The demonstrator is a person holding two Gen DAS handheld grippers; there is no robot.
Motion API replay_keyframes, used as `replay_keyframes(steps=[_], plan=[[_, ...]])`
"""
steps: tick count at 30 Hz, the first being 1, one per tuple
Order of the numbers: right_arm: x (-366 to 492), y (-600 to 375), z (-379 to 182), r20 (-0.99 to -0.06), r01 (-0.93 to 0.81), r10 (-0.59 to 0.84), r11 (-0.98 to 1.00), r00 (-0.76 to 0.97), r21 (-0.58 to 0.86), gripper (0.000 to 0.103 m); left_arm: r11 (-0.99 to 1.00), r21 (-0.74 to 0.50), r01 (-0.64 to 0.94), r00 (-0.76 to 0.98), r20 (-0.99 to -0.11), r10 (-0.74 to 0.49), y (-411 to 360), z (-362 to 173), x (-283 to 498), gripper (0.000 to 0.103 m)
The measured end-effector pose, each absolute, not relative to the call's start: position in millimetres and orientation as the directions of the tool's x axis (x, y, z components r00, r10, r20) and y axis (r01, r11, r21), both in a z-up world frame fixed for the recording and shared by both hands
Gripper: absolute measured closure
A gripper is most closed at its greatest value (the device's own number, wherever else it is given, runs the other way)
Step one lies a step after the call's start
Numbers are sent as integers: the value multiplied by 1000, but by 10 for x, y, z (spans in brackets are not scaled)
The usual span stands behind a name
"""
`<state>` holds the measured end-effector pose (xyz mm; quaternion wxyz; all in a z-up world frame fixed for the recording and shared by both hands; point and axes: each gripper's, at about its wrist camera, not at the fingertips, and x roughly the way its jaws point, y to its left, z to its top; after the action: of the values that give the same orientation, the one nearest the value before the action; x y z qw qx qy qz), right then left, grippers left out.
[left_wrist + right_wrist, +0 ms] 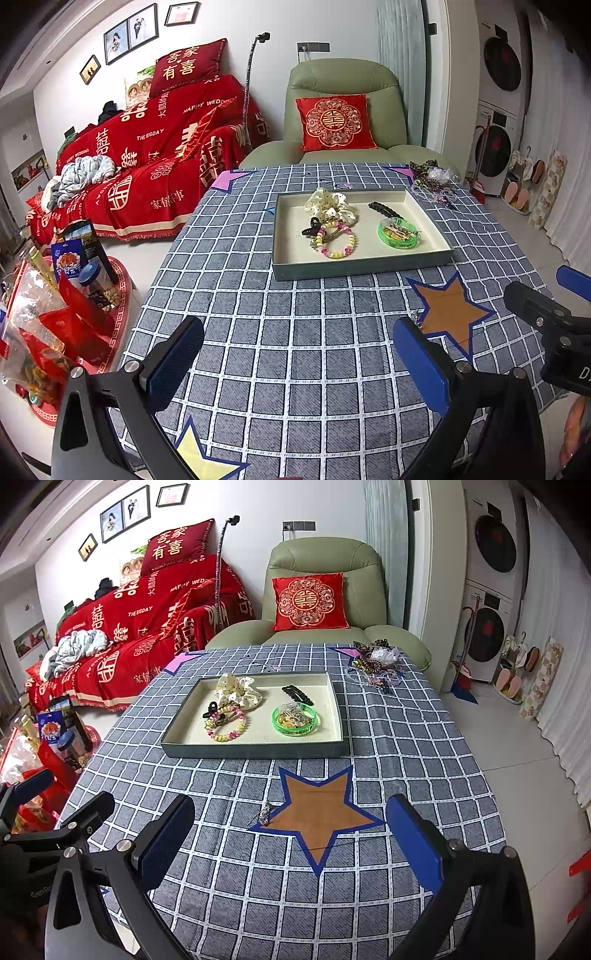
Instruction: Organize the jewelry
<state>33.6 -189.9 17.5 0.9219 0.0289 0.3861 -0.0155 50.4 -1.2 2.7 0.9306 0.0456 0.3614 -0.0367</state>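
**Tabletop check: both grippers empty**

Checked grey tablecloth point(258, 867) covers the table before a green recliner point(325, 590). Your left gripper point(295, 365) and right gripper point(291, 842) hover with fingers spread wide, holding nothing. Your tray point(255, 751) holds a polka-dot scrunchie point(240, 692), beaded bracelets point(227, 723), black clips and a green dish point(295, 720). Loose jewelry pile point(376, 662) lies just beyond the tray's far right corner; one small trinket point(264, 814) touches the orange star point(321, 812).
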Motion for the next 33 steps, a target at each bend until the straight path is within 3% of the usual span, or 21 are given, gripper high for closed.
replay_keyframes(steps=[33], plan=[[357, -1846, 211, -711, 48, -2, 998, 703, 45, 0, 994, 55, 98, 743, -669, -37, 3, 122, 486, 0]])
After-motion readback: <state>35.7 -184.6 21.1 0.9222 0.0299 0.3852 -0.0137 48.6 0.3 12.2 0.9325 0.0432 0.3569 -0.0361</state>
